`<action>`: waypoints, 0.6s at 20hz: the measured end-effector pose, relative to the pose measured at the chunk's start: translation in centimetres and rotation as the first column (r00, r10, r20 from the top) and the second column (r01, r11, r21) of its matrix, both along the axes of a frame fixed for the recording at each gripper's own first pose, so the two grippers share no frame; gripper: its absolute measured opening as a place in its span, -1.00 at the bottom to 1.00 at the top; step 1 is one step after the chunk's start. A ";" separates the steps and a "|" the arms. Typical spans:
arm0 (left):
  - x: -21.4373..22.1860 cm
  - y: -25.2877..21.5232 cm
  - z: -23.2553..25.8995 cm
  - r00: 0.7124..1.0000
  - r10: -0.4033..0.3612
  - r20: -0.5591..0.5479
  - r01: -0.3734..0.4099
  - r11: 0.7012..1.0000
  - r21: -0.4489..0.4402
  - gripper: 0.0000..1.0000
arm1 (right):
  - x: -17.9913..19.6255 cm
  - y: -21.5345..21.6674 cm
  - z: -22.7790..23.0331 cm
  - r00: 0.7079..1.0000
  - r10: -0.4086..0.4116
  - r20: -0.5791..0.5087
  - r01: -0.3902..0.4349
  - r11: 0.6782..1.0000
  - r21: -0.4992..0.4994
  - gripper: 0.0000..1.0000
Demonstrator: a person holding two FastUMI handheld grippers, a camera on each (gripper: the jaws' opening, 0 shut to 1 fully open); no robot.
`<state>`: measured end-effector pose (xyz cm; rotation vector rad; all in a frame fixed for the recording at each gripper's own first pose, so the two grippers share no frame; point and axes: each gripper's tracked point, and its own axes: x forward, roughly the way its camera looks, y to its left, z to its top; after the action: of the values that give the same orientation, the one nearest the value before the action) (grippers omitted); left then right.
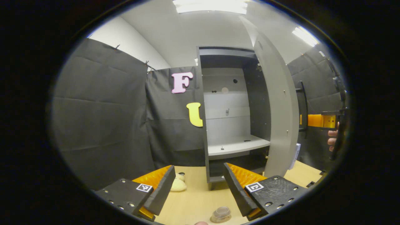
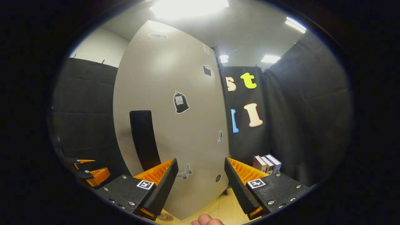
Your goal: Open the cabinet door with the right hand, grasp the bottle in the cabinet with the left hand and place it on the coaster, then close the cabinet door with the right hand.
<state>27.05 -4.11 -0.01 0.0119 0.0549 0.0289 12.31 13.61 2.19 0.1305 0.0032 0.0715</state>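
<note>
- Currently the cabinet door stands swung wide, exposing bare shelves.
- Left gripper hangs released above the surface, over a bottle seemingly resting on a coaster.
- Right gripper faces the door's outside, fingers spread, likely ready to push it closed.

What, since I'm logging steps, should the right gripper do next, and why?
Probably push the door shut with the right gripper. The door stands wide open, and the open right gripper faces its outer side beside the handle. What looks like the bottle already sits on the table, below the open left gripper.
</note>
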 end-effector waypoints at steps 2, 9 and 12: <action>0.1 -0.2 0.1 1.000 -0.004 0.000 0.004 1.000 -0.009 0.79 | 0.4 0.2 -0.2 1.000 -0.018 -0.013 0.018 1.000 0.013 0.86; -0.1 -0.2 0.5 1.000 -0.017 0.012 0.017 1.000 0.020 0.79 | 1.4 3.0 -0.1 0.999 0.054 -0.003 -0.054 0.999 -0.006 0.87; -0.1 -0.1 0.5 1.000 -0.021 0.012 0.021 1.000 0.002 0.83 | 1.4 2.4 -0.8 0.999 0.044 -0.011 -0.045 0.999 -0.020 0.87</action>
<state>26.94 -4.25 0.51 0.0143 0.0427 0.0084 13.71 16.00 1.40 0.1105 0.0178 0.1152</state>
